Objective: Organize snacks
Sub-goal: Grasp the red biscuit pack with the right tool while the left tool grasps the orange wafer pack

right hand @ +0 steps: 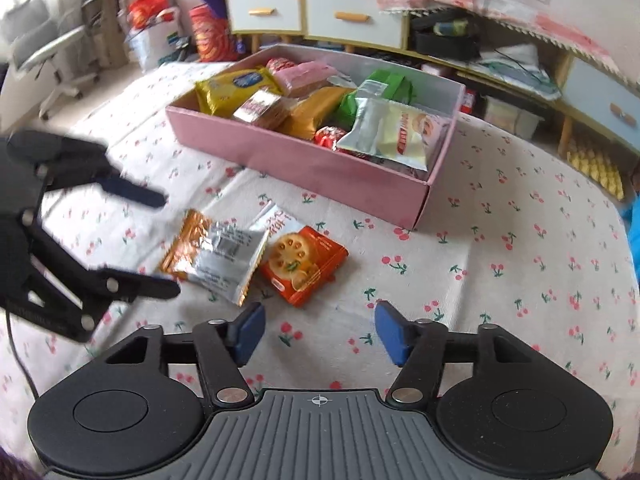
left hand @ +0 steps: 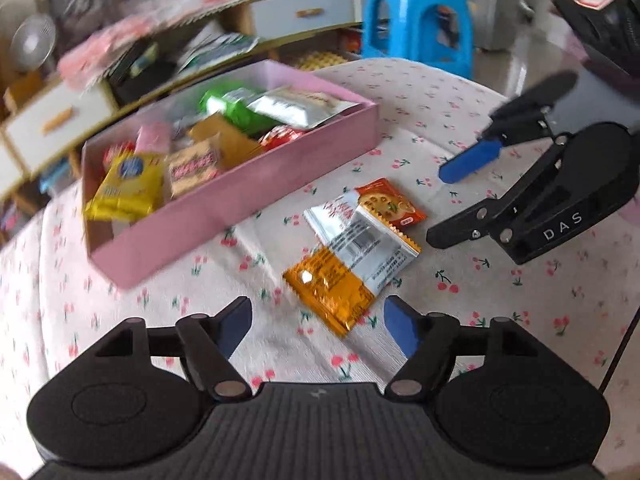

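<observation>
A pink box (left hand: 240, 196) (right hand: 300, 160) stands on the cherry-print tablecloth (right hand: 500, 260), holding several snack packs, among them a yellow one (left hand: 128, 184), a green one (right hand: 384, 84) and a silver-white one (right hand: 396, 132). In front of the box lie loose packets: an orange packet (left hand: 328, 292) (right hand: 188, 240), a silver packet (left hand: 372, 248) (right hand: 228, 260), and a red cracker packet (left hand: 390, 204) (right hand: 304, 264) overlapping a white-red one (left hand: 332, 212). My left gripper (left hand: 318, 330) (right hand: 170, 245) is open, just short of the orange packet. My right gripper (right hand: 320, 332) (left hand: 438, 206) is open beside the red packet, holding nothing.
A low cabinet with white drawers (right hand: 352, 20) (left hand: 304, 12) runs behind the table, cluttered with papers and bags. A blue plastic stool (left hand: 416, 24) stands past the table's far edge. A grey chair (right hand: 44, 52) is at the far left. A black cable (left hand: 620, 352) hangs from the right gripper.
</observation>
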### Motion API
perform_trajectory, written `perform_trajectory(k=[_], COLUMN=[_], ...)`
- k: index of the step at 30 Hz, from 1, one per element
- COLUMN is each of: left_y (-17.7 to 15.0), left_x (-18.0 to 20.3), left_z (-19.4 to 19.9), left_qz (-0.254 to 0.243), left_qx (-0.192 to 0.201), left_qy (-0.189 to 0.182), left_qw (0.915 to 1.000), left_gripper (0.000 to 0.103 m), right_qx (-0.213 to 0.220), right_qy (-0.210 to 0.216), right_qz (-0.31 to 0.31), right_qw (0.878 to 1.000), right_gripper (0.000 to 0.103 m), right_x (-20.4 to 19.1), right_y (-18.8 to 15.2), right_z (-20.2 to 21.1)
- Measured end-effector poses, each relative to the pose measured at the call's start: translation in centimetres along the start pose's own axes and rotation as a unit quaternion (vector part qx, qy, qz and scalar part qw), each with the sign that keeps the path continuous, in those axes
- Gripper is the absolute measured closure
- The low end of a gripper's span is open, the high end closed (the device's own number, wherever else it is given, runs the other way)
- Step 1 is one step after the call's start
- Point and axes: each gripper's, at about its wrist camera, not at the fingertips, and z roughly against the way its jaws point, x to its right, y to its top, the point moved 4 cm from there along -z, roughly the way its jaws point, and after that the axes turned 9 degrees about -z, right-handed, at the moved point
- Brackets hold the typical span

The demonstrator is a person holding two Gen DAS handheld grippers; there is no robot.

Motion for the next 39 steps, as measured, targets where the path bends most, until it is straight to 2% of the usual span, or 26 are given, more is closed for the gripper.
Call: perform_trajectory(k=[4, 6, 8, 11, 13, 17, 21, 25, 27, 29, 31, 39], left_y=[1.0, 1.4, 1.6, 1.3, 1.0, 0.1, -0.5, -0.9, -1.3, -1.5, -1.8, -2.0], left_x=[0.6, 0.9, 1.6, 2.3, 2.1, 0.9, -0.7, -1.3, -1.2, -1.3, -1.5, -1.5], left_z=[-0.6, -1.1, -1.3, -1.3, -1.1, -0.6, -0.3, 0.2, 0.4, 0.6, 0.7, 0.5], left_qz=[-0.04, -0.057, -0.076, -0.092, -0.069, -0.007, 0.073, 0.103, 0.112, 0.127, 0.136, 0.108], left_qx=[0.026, 0.031, 0.03, 0.031, 0.029, 0.017, 0.001, -0.006, -0.003, 0.001, 0.007, 0.018], left_qy=[-0.01, -0.022, -0.036, -0.034, -0.029, 0.005, 0.041, 0.067, 0.061, 0.043, 0.029, 0.027], left_qw=[0.9988, 0.9976, 0.996, 0.9947, 0.9967, 0.9998, 0.9965, 0.9924, 0.9919, 0.991, 0.9902, 0.9936], left_gripper=[0.027, 0.027, 0.037, 0.046, 0.051, 0.061, 0.064, 0.061, 0.053, 0.037, 0.032, 0.033], right_qx=[0.01, 0.014, 0.017, 0.024, 0.028, 0.039, 0.047, 0.052, 0.051, 0.044, 0.037, 0.039], right_qy=[-0.005, 0.001, 0.01, 0.021, 0.025, 0.029, 0.031, 0.035, 0.041, 0.045, 0.044, 0.048], right_qz=[0.053, 0.067, 0.075, 0.082, 0.083, 0.085, 0.083, 0.06, 0.048, 0.037, 0.036, 0.03], right_qw=[0.999, 0.998, 0.997, 0.996, 0.996, 0.995, 0.995, 0.996, 0.997, 0.997, 0.998, 0.998], right_gripper=[0.027, 0.026, 0.026, 0.026, 0.026, 0.026, 0.03, 0.031, 0.038, 0.045, 0.048, 0.046], right_x=[-0.3, -0.5, -0.6, -0.8, -0.9, -1.5, -2.1, -2.3, -2.4, -2.5, -2.7, -2.8], right_y=[0.1, 0.4, 0.7, 1.1, 1.4, 1.8, 2.2, 2.5, 2.5, 2.6, 2.5, 1.7], right_z=[-0.6, -0.9, -1.3, -1.7, -2.0, -2.5, -2.9, -3.4, -3.4, -3.3, -3.0, -2.6])
